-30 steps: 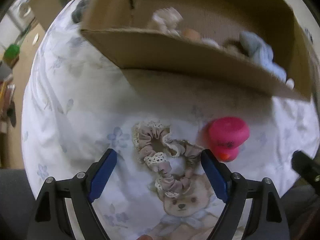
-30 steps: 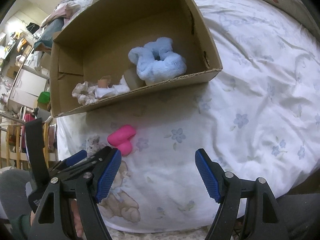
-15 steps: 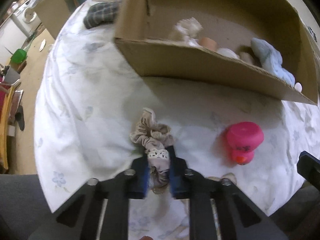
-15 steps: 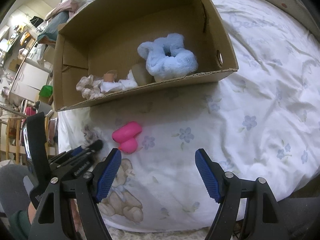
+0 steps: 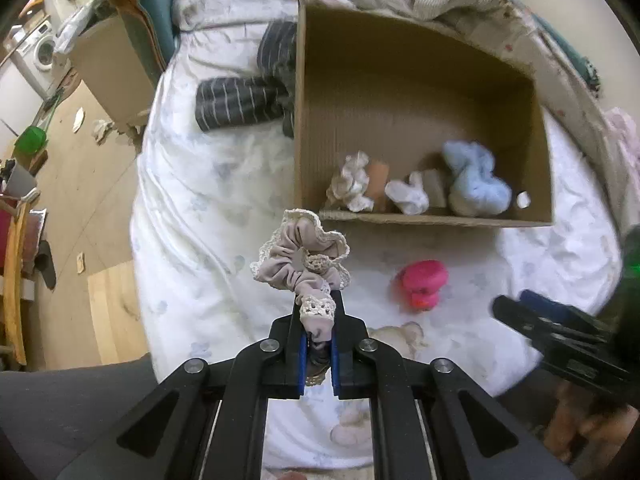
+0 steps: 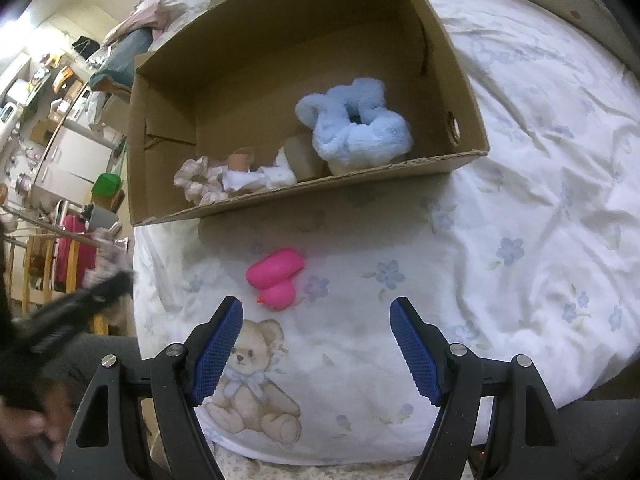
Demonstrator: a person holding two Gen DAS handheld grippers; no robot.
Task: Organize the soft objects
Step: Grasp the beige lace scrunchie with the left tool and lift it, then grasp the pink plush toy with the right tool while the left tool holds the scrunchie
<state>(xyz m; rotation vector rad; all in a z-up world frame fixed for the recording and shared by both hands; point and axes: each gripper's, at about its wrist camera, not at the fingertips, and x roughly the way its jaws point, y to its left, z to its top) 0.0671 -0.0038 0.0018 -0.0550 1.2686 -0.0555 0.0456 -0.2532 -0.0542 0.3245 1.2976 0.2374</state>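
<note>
My left gripper (image 5: 319, 320) is shut on a beige lace-trimmed scrunchie (image 5: 298, 254) and holds it in the air, in front of the near left corner of the cardboard box (image 5: 420, 220). The box holds a fluffy blue scrunchie (image 6: 356, 128), a cream scrunchie (image 6: 198, 182), a white cloth piece (image 5: 408, 196) and small rolls. A pink rubber duck (image 6: 276, 278) lies on the bed sheet in front of the box. My right gripper (image 6: 316, 344) is open and empty, just behind the duck. The left gripper shows blurred in the right wrist view (image 6: 72, 312).
The bed (image 6: 540, 200) has a white flowered sheet with a teddy bear print (image 6: 248, 384). Striped dark clothes (image 5: 240, 100) lie left of the box. The bed's left edge drops to a wooden floor (image 5: 80, 200) with furniture and a green cup (image 5: 30, 140).
My left gripper closed on the beige scrunchie and lifted it off the sheet, rising and pulling back. My right gripper stayed open and moved a little closer to the duck.
</note>
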